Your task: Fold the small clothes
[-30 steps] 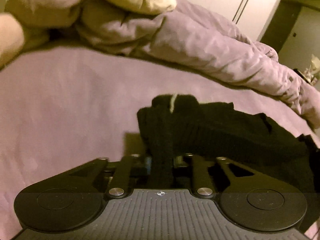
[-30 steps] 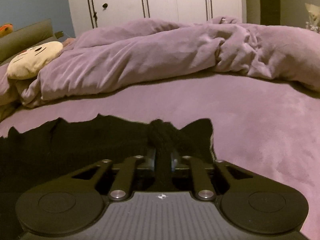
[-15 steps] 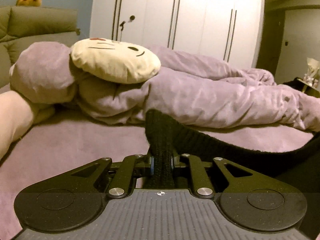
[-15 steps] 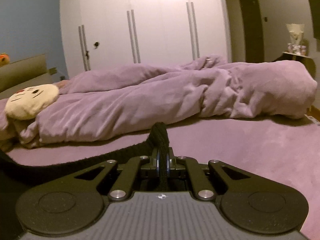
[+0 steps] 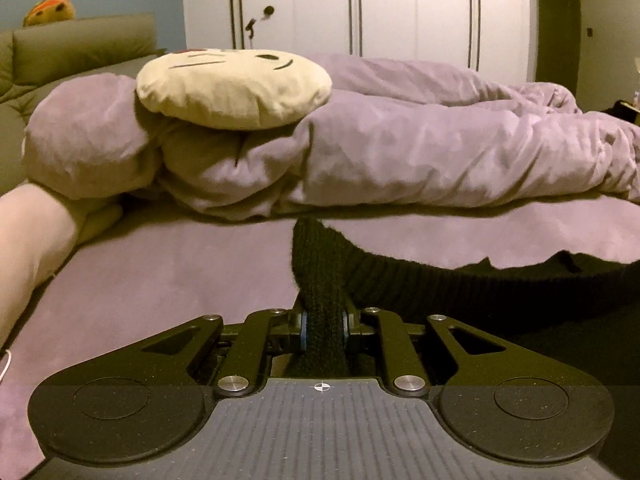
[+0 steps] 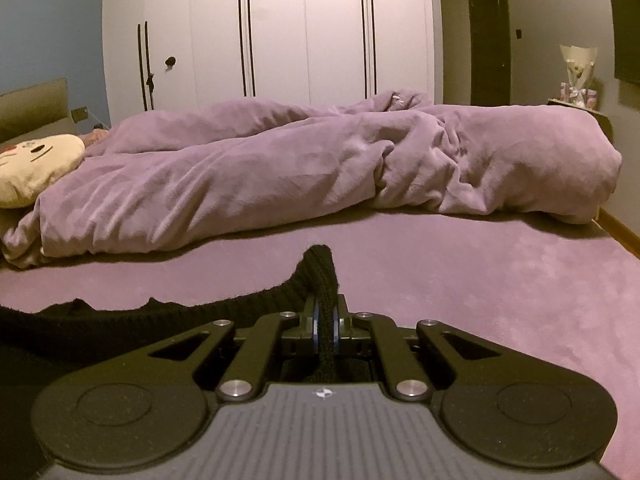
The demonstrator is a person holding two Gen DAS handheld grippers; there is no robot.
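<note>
You have the black knit garment [image 5: 400, 280] pinched at both ends: your left gripper [image 5: 323, 330] is clamped on one bunched corner of it, and your right gripper [image 6: 326, 330] is clamped on another. Take the rumpled purple duvet [image 6: 320, 160] as your landmark. The garment hangs on your side of it, lifted above the flat purple bedspread [image 5: 160, 272], and its ribbed edge stretches between your two tools, running roughly along the duvet's length.

From the left gripper the cloth trails off to the right; from the right gripper it trails off to the left. So the long axis lies across you, hand to hand, and neither hand looks nearer the duvet than the other. The rest of the garment sags below that edge, mostly out of sight. The next fold likely turns on keeping that edge level and parallel to the duvet as you lay it down.
</note>
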